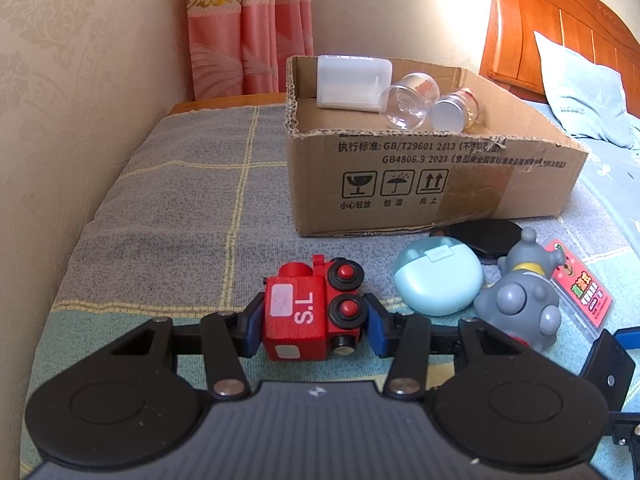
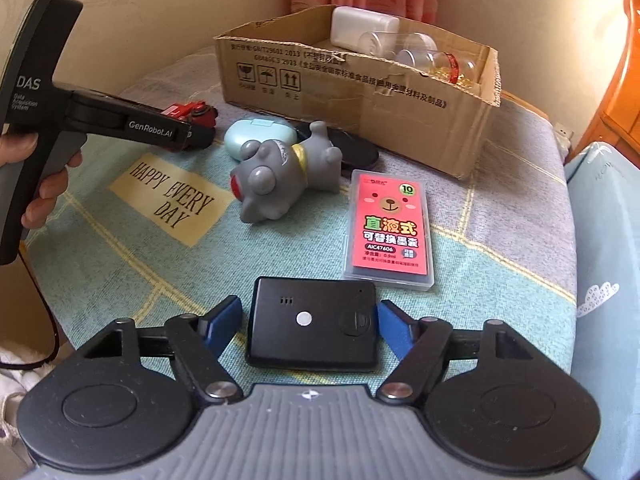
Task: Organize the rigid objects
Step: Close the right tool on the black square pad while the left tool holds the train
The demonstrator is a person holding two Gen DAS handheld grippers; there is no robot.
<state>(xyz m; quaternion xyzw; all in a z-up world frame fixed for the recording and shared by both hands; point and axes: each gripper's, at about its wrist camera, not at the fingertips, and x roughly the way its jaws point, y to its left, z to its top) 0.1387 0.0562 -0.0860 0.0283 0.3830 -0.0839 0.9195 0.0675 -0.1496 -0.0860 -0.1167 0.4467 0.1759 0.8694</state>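
The left claw (image 1: 314,322) straddles a red toy train (image 1: 312,312) lying on its side on a patchwork bed cover (image 1: 168,208). Its blue pads (image 1: 253,326) sit against the train's roof and wheels; whether they press or merely touch cannot be told. Just right of the train lies a mint-green clamshell case (image 1: 438,276), and beside that a grey rubber dog (image 1: 520,296) on its back, with a dark flat disc (image 1: 480,236) tucked behind both. A pink-labelled refill pack (image 1: 580,284) lies to the dog's right.

Behind these stands an open cardboard box (image 1: 420,184) holding a white plastic container (image 1: 352,82), a clear jar (image 1: 410,100) and a silver-capped bottle (image 1: 454,110) — all tipped on their sides. The case, dog and disc lie between the train and the box's front wall.

In the right wrist view, a hand (image 2: 44,184) grips the left tool's handle at far left, and a "HAPPY EVERY DAY" patch (image 2: 170,196) shows on the cover. The right claw (image 2: 310,322) is open narrowly around a flat black device (image 2: 314,326) — the right pad (image 2: 394,326) is at its edge, while the left pad (image 2: 224,320) stands a little apart. The refill pack (image 2: 390,232) lies just beyond the device, the dog (image 2: 280,172) farther left, and the box (image 2: 360,92) behind them.
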